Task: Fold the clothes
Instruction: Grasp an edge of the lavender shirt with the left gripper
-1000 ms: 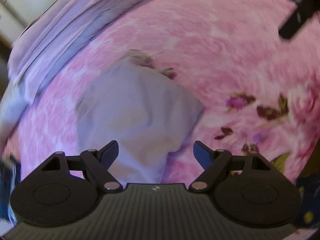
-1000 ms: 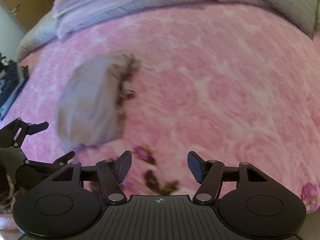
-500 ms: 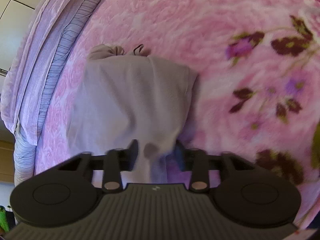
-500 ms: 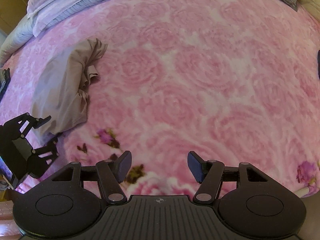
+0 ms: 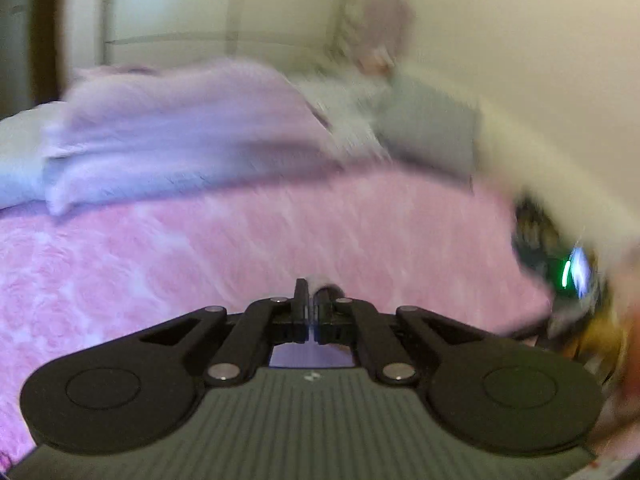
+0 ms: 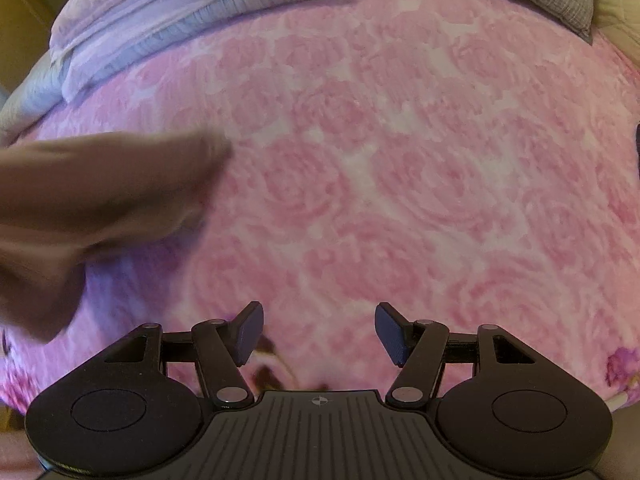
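The beige-grey garment hangs blurred at the left of the right wrist view, lifted off the pink rose-patterned blanket. My left gripper is shut on the garment; a small tuft of the garment pokes out above the closed fingertips, and the rest is hidden beneath the gripper. My right gripper stands open over the blanket to the right of the garment, with nothing between its fingers.
A folded lavender quilt and a grey pillow lie at the far end of the bed, by a pale wall. A dark object with a green light sits blurred at the bed's right edge.
My left gripper closed on the garment's near edge and swung up, lifting it off the blanket. My right gripper stayed open and shifted slightly.
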Available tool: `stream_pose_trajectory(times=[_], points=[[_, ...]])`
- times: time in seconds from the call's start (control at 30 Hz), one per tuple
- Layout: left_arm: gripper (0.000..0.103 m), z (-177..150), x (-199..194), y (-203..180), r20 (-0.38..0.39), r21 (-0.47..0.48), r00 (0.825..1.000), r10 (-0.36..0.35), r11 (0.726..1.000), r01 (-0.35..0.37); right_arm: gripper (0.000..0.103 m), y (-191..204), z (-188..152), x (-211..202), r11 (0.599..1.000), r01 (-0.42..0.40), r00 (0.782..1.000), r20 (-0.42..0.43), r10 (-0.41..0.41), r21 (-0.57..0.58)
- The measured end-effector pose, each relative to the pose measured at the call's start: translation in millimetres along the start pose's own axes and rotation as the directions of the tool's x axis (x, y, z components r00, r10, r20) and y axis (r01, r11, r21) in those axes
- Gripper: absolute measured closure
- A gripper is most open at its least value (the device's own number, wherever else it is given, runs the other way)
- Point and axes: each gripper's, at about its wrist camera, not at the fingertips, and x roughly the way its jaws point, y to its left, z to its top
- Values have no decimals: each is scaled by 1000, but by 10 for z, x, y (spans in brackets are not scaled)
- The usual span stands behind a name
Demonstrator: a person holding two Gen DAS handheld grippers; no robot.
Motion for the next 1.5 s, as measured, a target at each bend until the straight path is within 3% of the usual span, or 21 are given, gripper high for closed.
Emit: stream_pose_trajectory(times=[0.1,0.2,0.3,0.37,0.4,0.47,0.53,0.63,0.7,0.73,0.83,0.93,1.0,1.1,1.2,1.27,1.3,1.33,1.4,1.5], points=[[102,51,-249,829,-2,-176,995,99,980,-98,44,276,28,-45,1000,7,999,51,-8,19],[102,-275,-187,1745,-111,-271,977,184,940,-208,44,600,-71,-29,999,27,995,93,-31,41],[100,-836,114,2499,-313,-241,911,268,905,-349,44,931,-270,159,997,37,997,70,-42,68],[100,-1213,262,2831,-444,-191,845,299,890,-415,44,1185,-441,327,996,43,998,36,-46,78],[100,-1361,260,2926,-479,-148,820,314,892,-428,44,1289,-515,394,996,39,999,18,-41,81],[100,-1557,215,2920,-508,-54,788,348,900,-432,44,1505,-690,514,997,25,1000,-20,-24,74],[98,-1660,145,2793,-522,15,788,327,927,-375,44,1640,-819,550,998,17,999,-39,-15,60],[91,-1801,67,2239,-509,154,822,256,966,-206,44,1741,-984,554,998,21,998,-65,-17,56],[90,-1886,92,1792,-492,264,849,195,962,-67,44,1686,-1081,528,997,36,997,-72,-31,70],[87,-1946,119,1585,-482,326,859,172,945,-6,44,1647,-1097,518,996,47,996,-74,-42,81],[77,-2156,209,940,-457,517,882,112,841,161,44,1493,-1151,478,990,68,995,-82,-59,121],[67,-2452,240,429,-411,692,908,78,675,255,44,1329,-1187,434,988,82,994,-85,-71,130],[62,-2641,273,169,-373,788,925,69,550,277,44,1213,-1220,395,986,97,993,-85,-86,134],[61,-2884,387,46,-337,871,938,89,409,274,44,1033,-1285,358,982,104,991,-101,-89,157],[63,-3008,455,-11,-299,914,948,110,319,251,44,885,-1323,332,975,108,990,-114,-87,192],[70,-2979,517,-17,-294,916,948,121,320,243,44,814,-1330,314,972,109,989,-117,-85,211],[85,-2917,540,-12,-302,907,946,120,343,246,44,796,-1329,311,971,107,990,-118,-83,215],[93,-2846,539,7,-311,893,943,117,375,248,44,786,-1321,309,971,105,990,-118,-81,216],[98,-2666,522,47,-342,846,935,93,464,264,44,785,-1291,315,971,103,990,-118,-79,215],[101,-2374,479,183,-387,764,921,45,575,293,44,816,-1240,348,972,94,991,-117,-70,215]])
